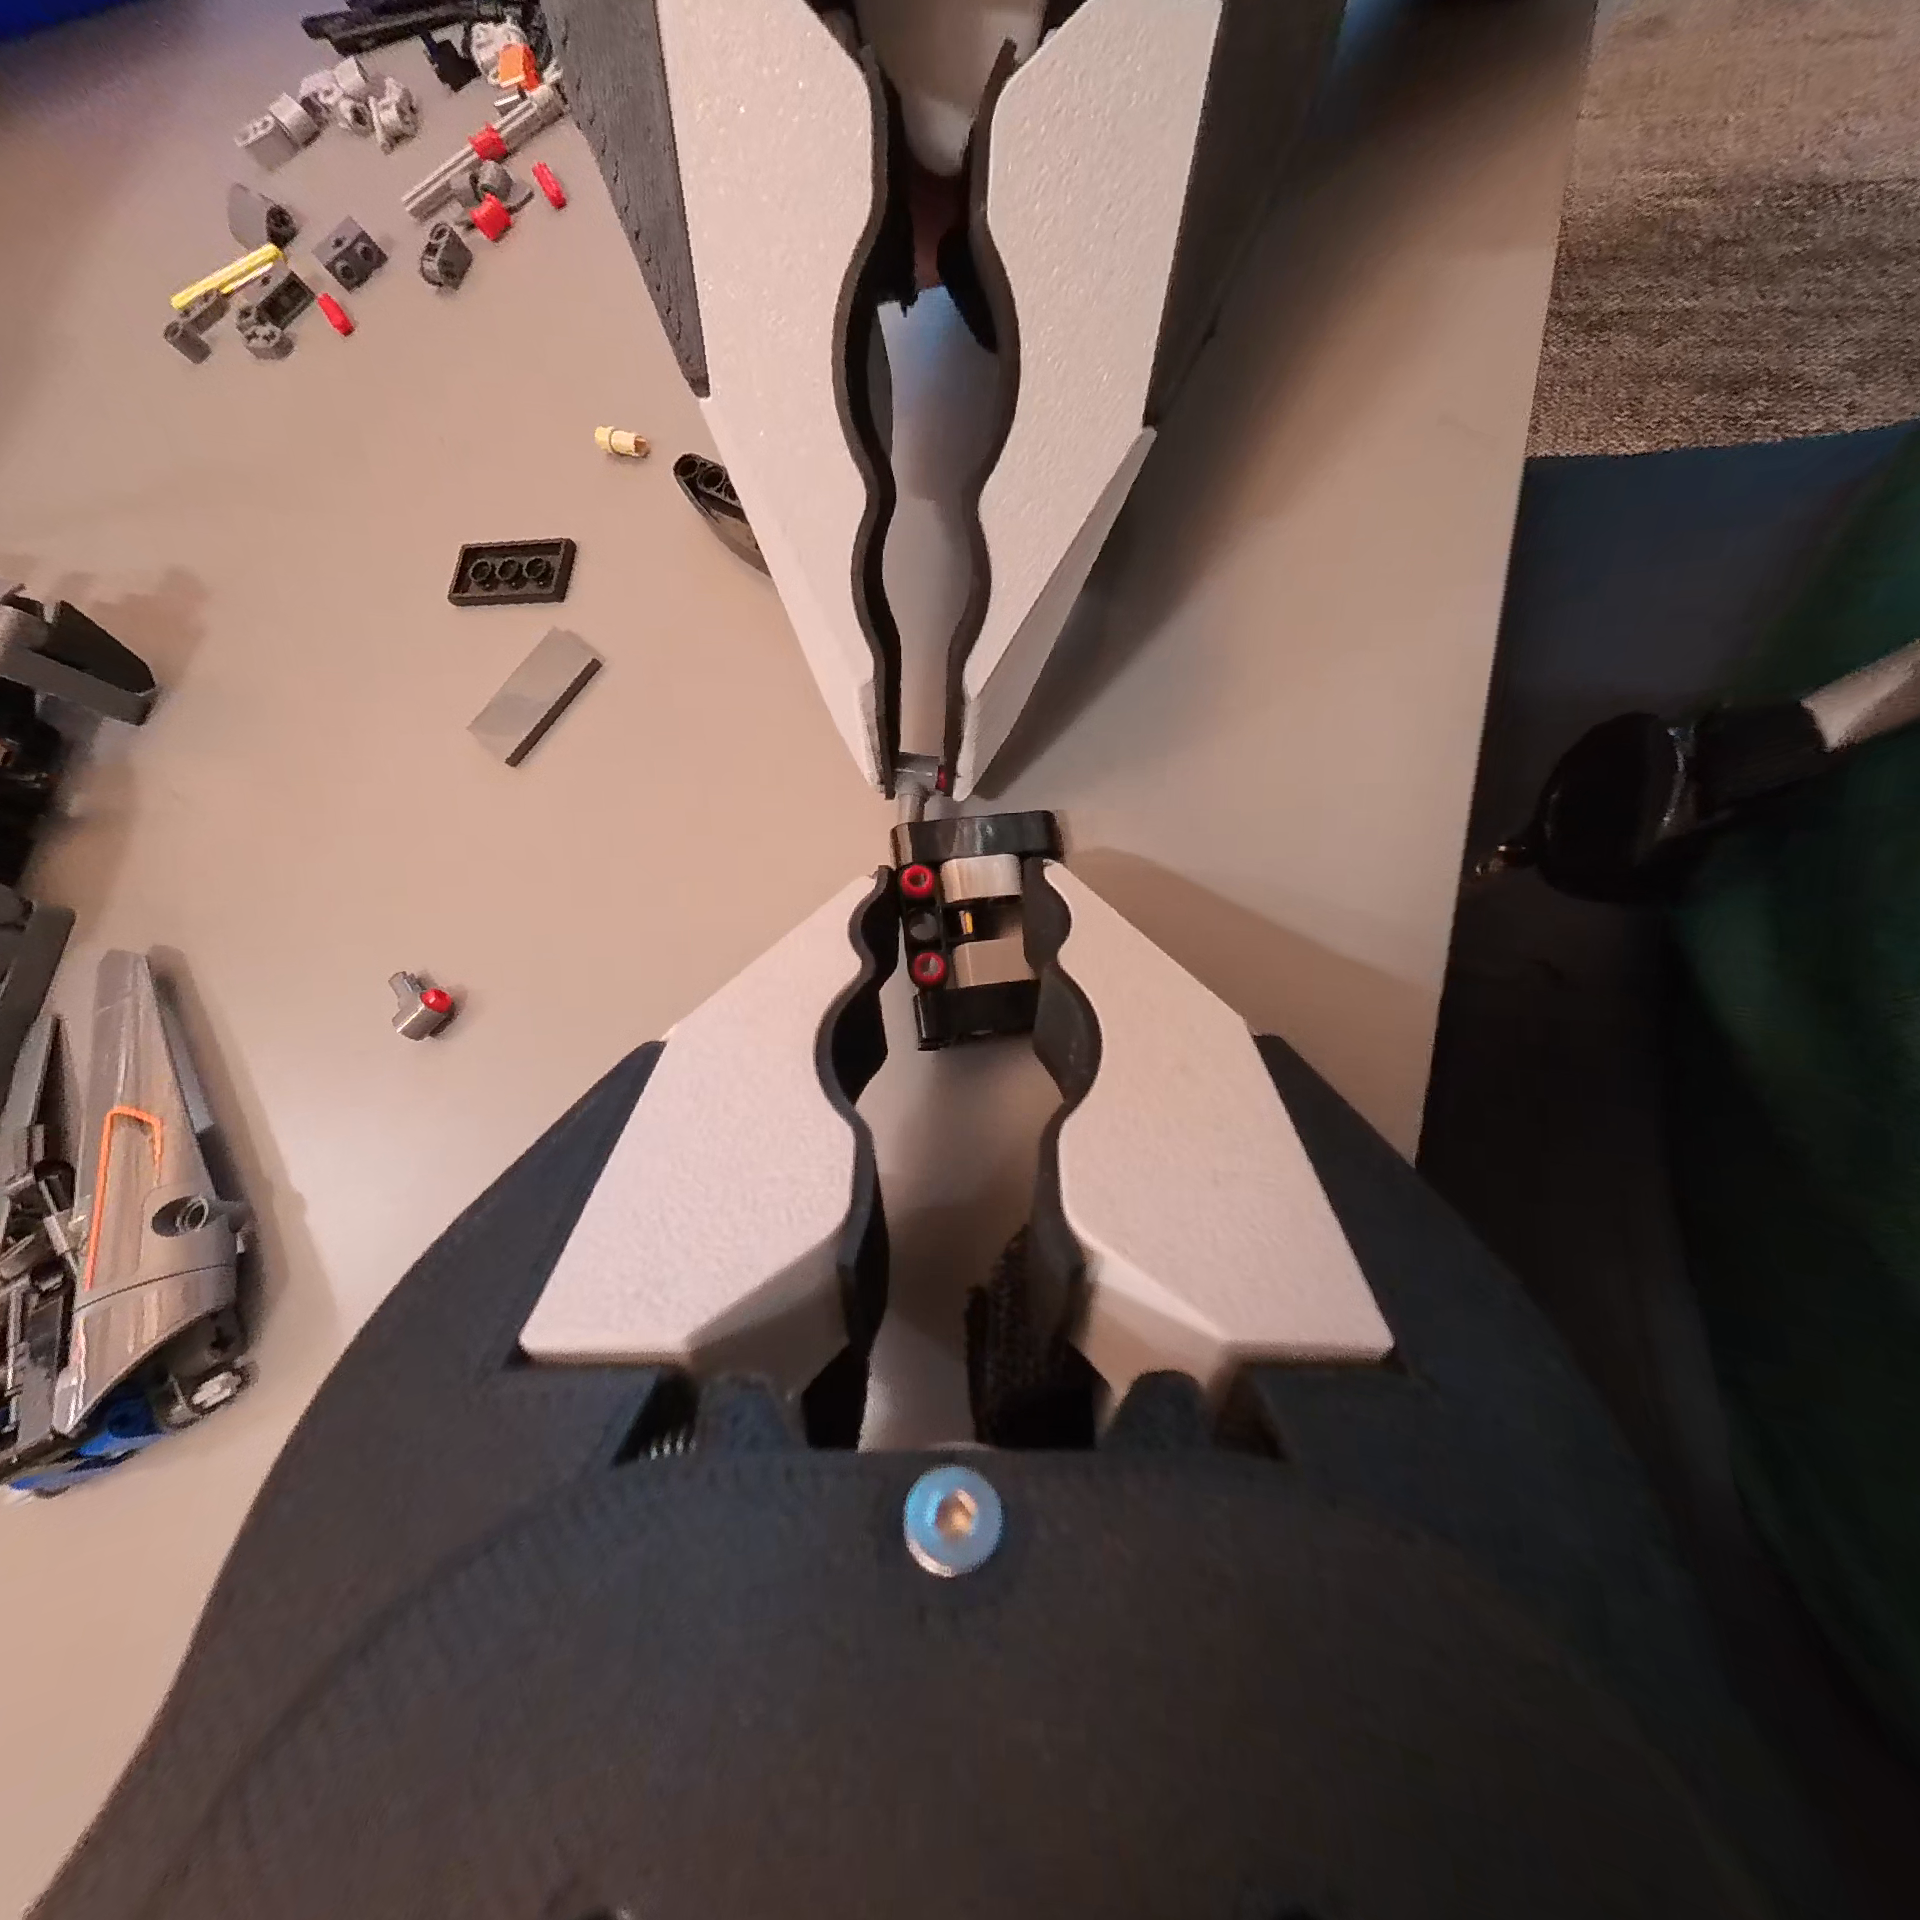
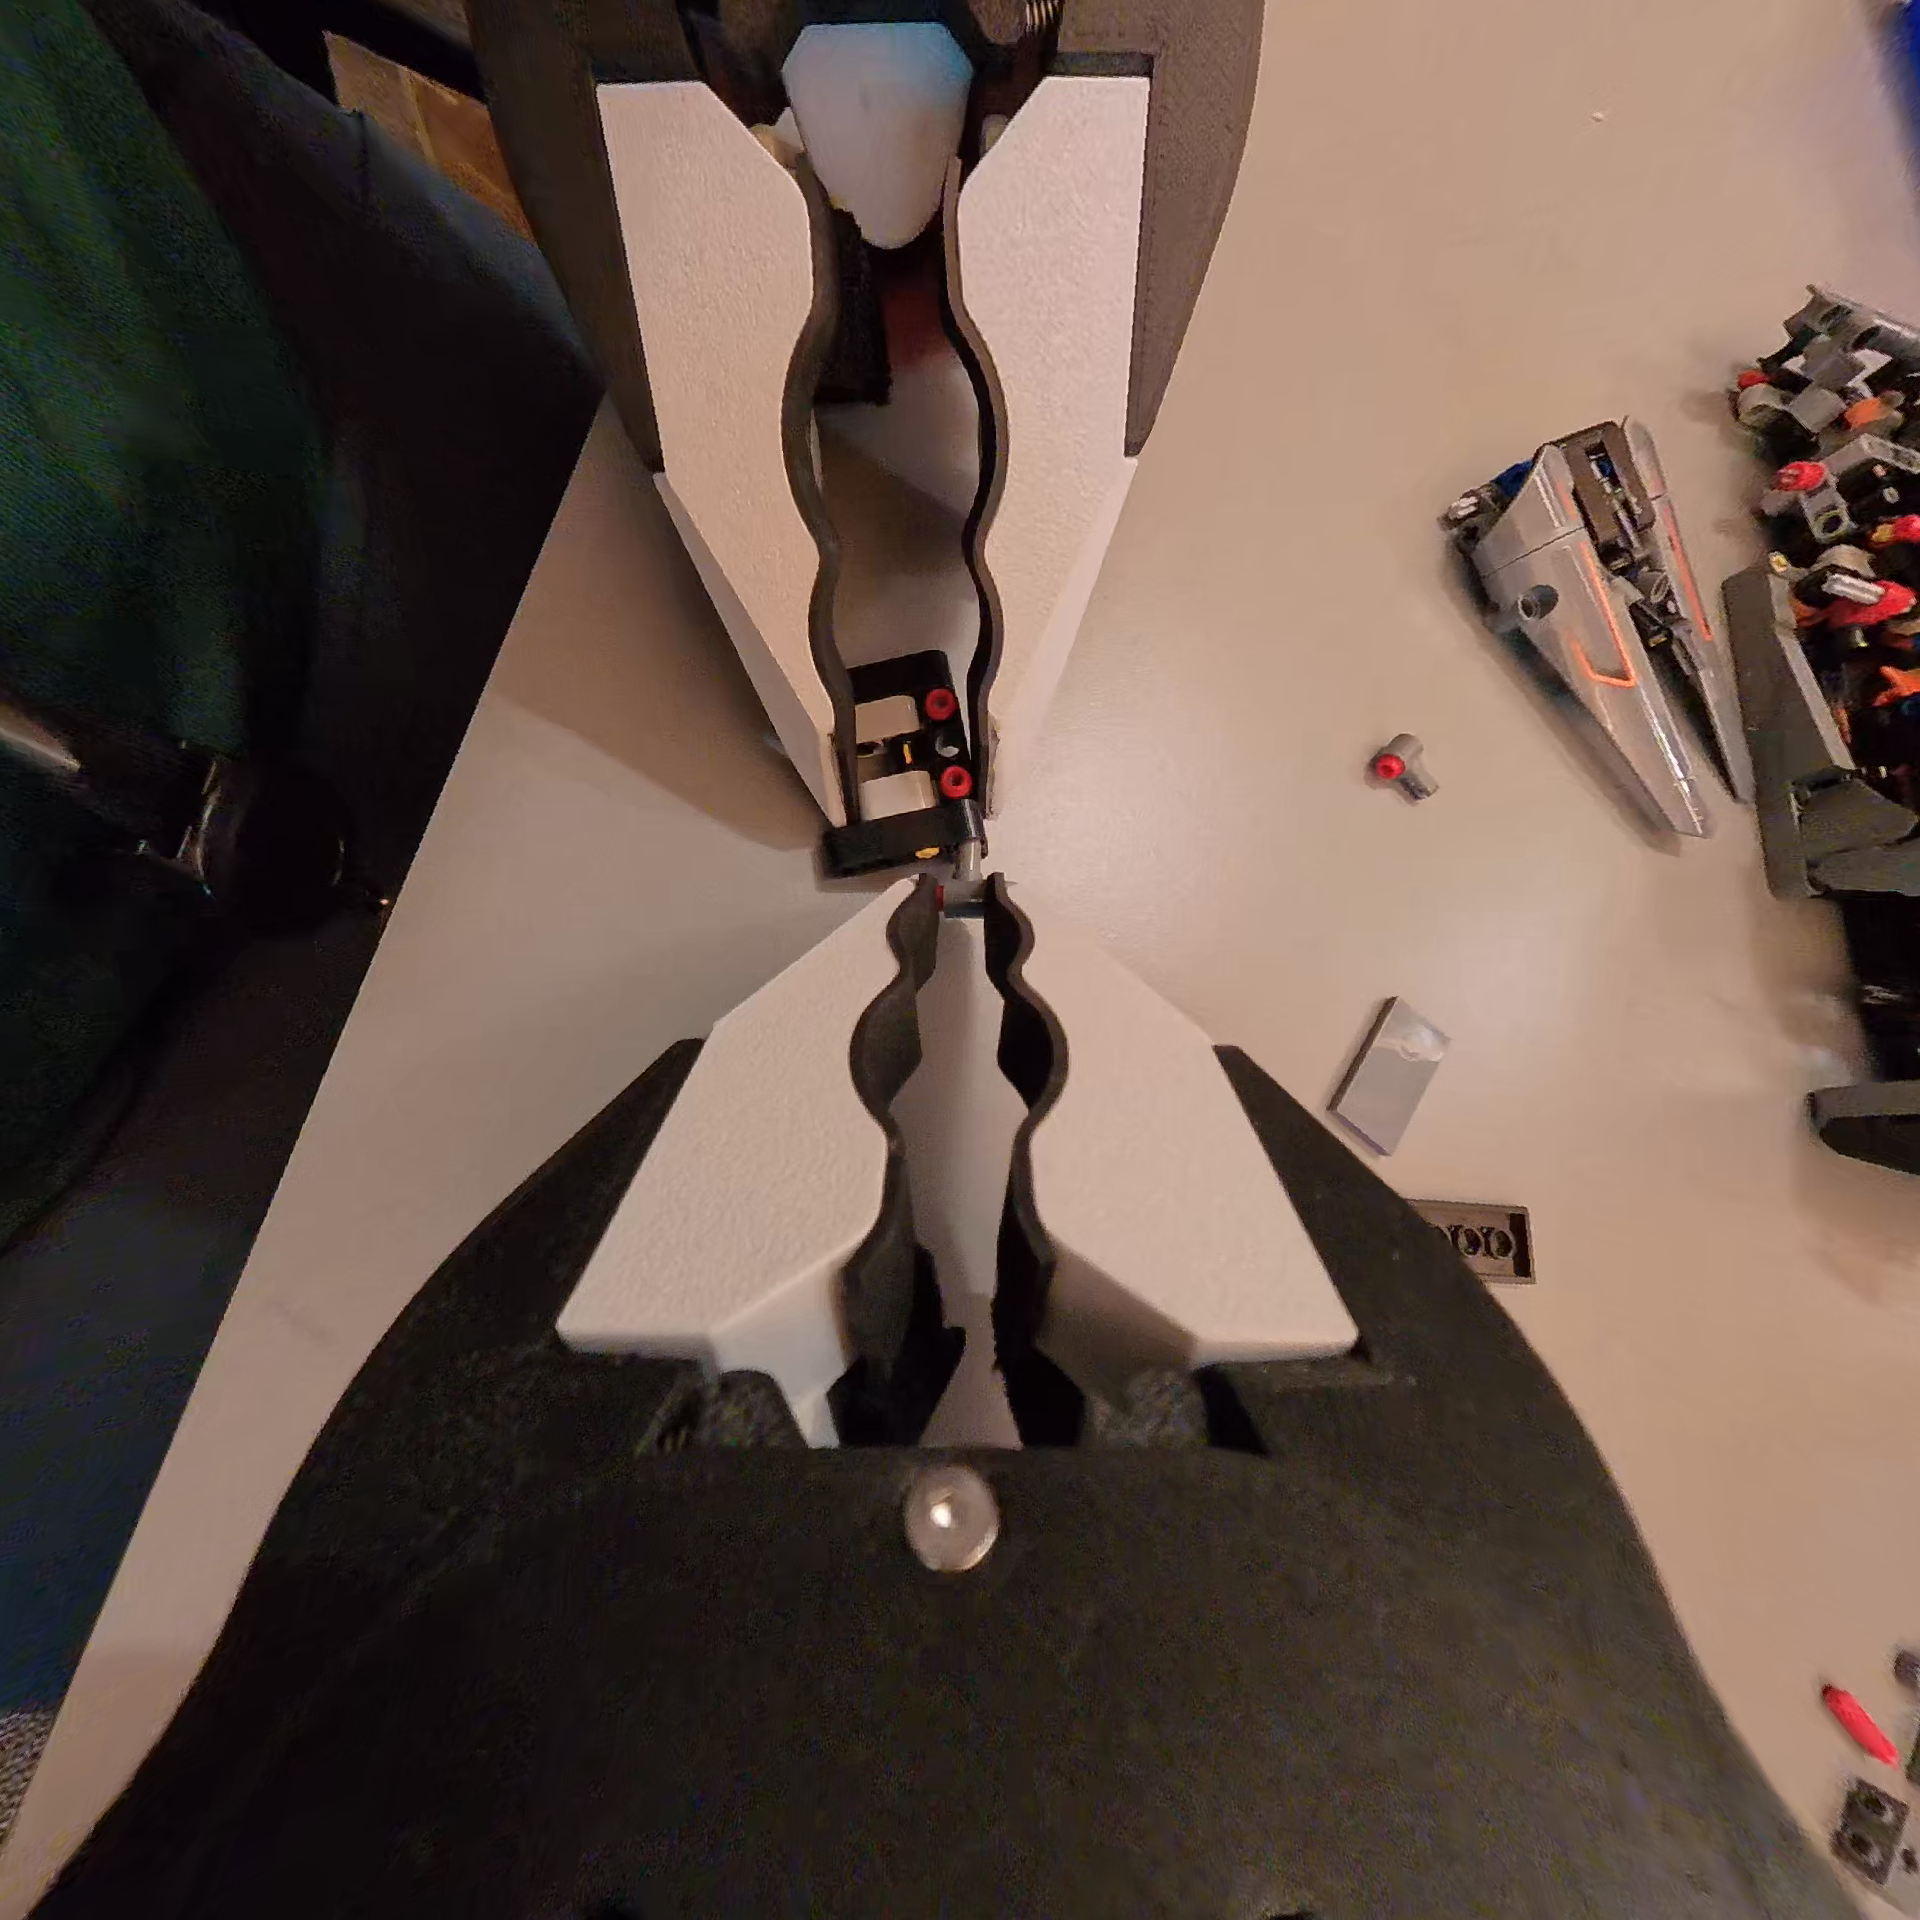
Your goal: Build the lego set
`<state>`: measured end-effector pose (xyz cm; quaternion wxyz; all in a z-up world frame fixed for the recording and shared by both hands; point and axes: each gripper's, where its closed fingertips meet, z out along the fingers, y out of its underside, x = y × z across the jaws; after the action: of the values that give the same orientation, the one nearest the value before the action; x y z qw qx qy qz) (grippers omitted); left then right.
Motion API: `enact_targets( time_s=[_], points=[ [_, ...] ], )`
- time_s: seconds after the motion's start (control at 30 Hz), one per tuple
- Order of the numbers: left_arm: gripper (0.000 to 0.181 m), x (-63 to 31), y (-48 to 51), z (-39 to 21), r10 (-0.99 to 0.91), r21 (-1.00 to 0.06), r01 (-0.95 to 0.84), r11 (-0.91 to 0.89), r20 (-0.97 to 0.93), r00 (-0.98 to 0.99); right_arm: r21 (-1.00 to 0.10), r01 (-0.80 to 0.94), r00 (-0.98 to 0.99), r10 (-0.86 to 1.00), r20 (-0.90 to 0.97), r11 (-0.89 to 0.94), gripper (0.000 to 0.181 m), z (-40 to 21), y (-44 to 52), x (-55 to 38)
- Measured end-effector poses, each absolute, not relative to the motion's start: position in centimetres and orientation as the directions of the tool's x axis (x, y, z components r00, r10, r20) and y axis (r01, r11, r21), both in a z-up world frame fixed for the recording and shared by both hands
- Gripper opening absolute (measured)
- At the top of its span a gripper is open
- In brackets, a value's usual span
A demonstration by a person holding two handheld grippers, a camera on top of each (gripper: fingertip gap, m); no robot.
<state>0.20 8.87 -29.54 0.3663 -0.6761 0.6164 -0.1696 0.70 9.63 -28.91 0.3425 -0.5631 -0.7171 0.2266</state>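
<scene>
My left gripper [image 1: 961,904] is shut on a small black and grey Lego assembly [image 1: 966,940] with two red pins and a black beam across its top. It also shows in the right wrist view [image 2: 902,764], held by the left gripper [image 2: 909,774] opposite me. My right gripper [image 2: 956,896] is shut on a small grey connector with a red pin [image 2: 961,883]. The connector's grey end touches the corner of the black beam [image 2: 894,836]. In the left wrist view the right gripper [image 1: 920,774] comes in from above, tip to tip, with the connector [image 1: 920,781].
A beige table [image 1: 312,831] carries loose parts: a grey connector with red pin [image 1: 423,1005], a grey tile [image 1: 535,696], a black plate [image 1: 512,570], a pile of small pieces [image 1: 353,197]. A grey winged model [image 2: 1600,613] lies at the table's side. The table edge and a dark green chair [image 1: 1714,1039] are close. The grippers are tip to tip, or close to it.
</scene>
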Motion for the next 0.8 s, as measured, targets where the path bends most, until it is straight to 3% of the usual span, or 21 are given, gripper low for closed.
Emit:
enact_targets(
  time_s=[0.5,0.8],
  points=[
    [0.022,0.22,8.84,-29.56,-0.962,-0.702,-0.711,0.047,-0.224,0.157,-0.643,0.672,-0.270,0.930,0.250,0.368,0.006,-28.59,9.56,0.54],
    [0.022,0.22,8.83,-29.57,-0.963,-0.701,-0.711,0.054,-0.224,0.147,-0.667,0.641,-0.331,0.921,0.205,0.379,0.006,-28.49,9.52,0.48]
  ],
)
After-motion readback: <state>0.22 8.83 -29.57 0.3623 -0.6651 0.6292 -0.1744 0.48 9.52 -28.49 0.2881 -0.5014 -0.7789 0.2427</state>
